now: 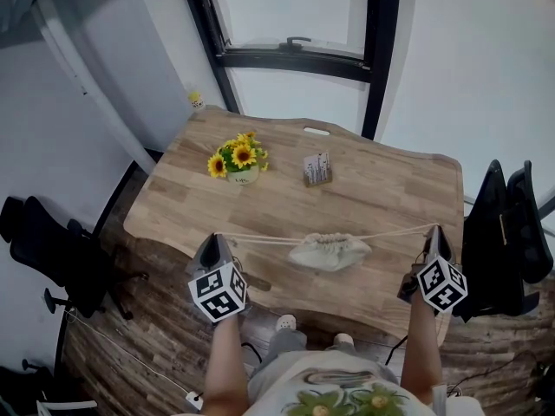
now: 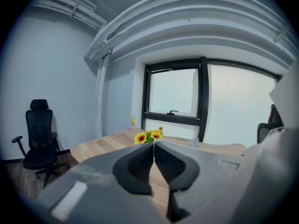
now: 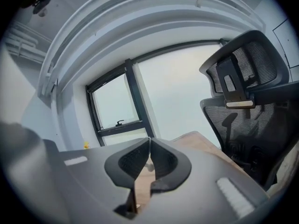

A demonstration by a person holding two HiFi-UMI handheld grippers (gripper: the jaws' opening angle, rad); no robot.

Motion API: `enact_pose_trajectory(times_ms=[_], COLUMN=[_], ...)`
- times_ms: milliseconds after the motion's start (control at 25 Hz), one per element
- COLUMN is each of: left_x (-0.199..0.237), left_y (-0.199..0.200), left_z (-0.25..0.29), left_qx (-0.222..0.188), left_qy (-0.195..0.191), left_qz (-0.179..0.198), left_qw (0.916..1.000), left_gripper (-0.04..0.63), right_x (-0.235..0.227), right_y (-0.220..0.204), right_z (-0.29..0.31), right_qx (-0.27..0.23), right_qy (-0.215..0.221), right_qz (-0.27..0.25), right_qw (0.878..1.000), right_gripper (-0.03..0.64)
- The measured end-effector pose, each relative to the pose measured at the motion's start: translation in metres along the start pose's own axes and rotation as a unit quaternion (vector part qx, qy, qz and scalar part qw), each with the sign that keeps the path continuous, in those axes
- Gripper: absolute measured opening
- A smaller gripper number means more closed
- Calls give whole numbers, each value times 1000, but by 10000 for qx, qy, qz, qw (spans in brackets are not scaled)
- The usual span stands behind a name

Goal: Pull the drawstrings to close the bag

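A small cream drawstring bag (image 1: pixel 329 251) lies near the front edge of the wooden table (image 1: pixel 381 189), its mouth gathered. One pale drawstring (image 1: pixel 264 240) runs taut from it to my left gripper (image 1: pixel 218 237), another drawstring (image 1: pixel 399 231) to my right gripper (image 1: pixel 436 229). Both grippers are held at table height, one on each side of the bag, with their tips on the cord ends. In the left gripper view the left gripper (image 2: pixel 153 143) has its jaws pressed together at the tip. The right gripper (image 3: pixel 150 139) looks the same in its own view. The cords are barely visible there.
A pot of sunflowers (image 1: pixel 238 159) and a small card stand (image 1: pixel 317 170) sit farther back on the table. A black office chair (image 1: pixel 507 232) stands close on the right, another chair (image 1: pixel 52 250) on the left. A window lies beyond the table's far edge.
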State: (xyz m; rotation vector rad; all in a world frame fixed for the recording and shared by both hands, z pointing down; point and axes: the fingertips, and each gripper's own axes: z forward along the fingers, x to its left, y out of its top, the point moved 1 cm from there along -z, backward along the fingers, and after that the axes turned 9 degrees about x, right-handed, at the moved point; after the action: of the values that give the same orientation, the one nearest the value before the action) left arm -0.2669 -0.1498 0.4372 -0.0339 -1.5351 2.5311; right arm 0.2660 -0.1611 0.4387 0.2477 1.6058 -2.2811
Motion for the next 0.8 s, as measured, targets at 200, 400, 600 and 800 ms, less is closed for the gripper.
enact_pose_trajectory(times_ms=[200,400,600,800], left_x=[2,5,6,6], left_y=[1,1,0,-3], left_z=[-2,-3,-4,-2], left_qx=[-6,-27,-11,26], left_qy=[15,32,37,39], left_qz=[28,0,-9,-17], left_qw=[10000,10000,10000,10000], left_gripper=[14,14,13,14], right_x=[3,3,4,3], right_y=[2,0,1,-1], right_z=[-3,-6,-7,-6], right_qx=[-3,6,26,60], right_qy=[3,19,10,-2], right_qz=[-46,-97,-119,-151], right_qw=[10000,10000,9999,9999], right_gripper=[12,12,12,12])
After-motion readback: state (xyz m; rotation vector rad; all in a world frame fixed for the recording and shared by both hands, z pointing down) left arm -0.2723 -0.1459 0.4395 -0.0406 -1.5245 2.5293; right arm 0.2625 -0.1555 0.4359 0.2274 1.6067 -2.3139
